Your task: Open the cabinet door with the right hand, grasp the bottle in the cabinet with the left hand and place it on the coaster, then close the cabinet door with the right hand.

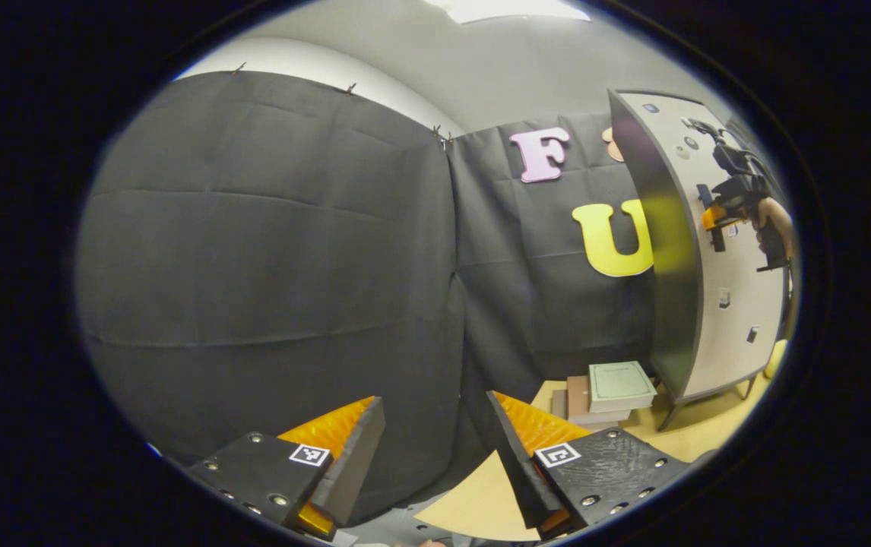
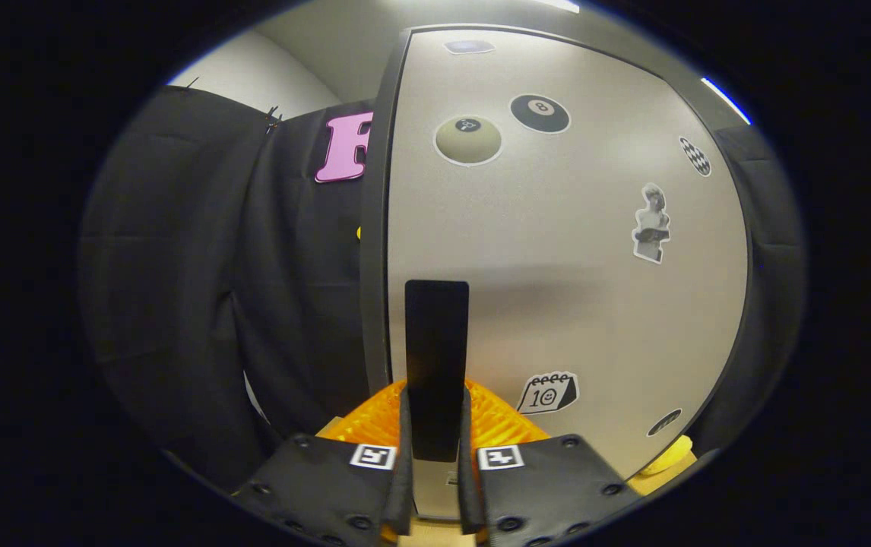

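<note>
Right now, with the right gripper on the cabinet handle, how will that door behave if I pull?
The door looks like a flat, stiff panel, so it should probably swing as one piece without flexing. The right gripper is shut on the slim, smooth handle, which might slip under a hard pull. The cabinet stands on thin legs and could shift or tip.

dim booth | overhead ceiling light | sharp focus | fisheye-bent edges

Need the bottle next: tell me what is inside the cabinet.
Cannot tell: the cabinet shows its closed door, which covers the inside. The right gripper is shut on the door handle.
</note>
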A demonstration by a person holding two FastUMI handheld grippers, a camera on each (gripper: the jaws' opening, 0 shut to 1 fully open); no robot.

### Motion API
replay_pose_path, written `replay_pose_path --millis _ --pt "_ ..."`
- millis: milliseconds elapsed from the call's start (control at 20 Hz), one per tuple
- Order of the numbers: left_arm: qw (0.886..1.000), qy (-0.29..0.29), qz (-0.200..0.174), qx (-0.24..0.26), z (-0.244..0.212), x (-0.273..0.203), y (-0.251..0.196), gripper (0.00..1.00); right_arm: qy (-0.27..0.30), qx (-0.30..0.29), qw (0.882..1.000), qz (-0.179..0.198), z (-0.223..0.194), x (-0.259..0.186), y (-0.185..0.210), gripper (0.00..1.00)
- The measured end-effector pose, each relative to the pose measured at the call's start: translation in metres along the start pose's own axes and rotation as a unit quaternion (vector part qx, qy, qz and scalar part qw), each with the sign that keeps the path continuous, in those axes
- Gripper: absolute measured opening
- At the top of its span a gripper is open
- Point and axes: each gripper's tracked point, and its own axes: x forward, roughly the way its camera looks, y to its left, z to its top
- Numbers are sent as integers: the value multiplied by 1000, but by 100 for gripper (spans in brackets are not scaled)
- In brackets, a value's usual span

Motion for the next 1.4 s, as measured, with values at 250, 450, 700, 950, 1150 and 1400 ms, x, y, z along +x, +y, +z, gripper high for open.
replay_pose_path --millis 250,450,700,950,1150,1400 --pt "1000 -6 -22 -6 5 7 -17 82 17 7 999 38 -2 -10 -1 14" --pt "998 -19 -60 -10 19 12 -48 84 26 13 997 78 -3 -34 -2 15" --pt "991 -36 -126 -11 33 11 -110 80 29 13 994 107 -7 -47 -12 16" --pt "982 -51 -181 -5 49 -8 -172 80 24 16 991 132 -7 -57 -21 16" --pt "977 -49 -207 -7 55 -29 -223 82 26 15 986 163 -6 -57 -31 14" --pt "970 -48 -239 -4 65 -57 -286 82 29 16 981 192 -8 -44 -40 14"
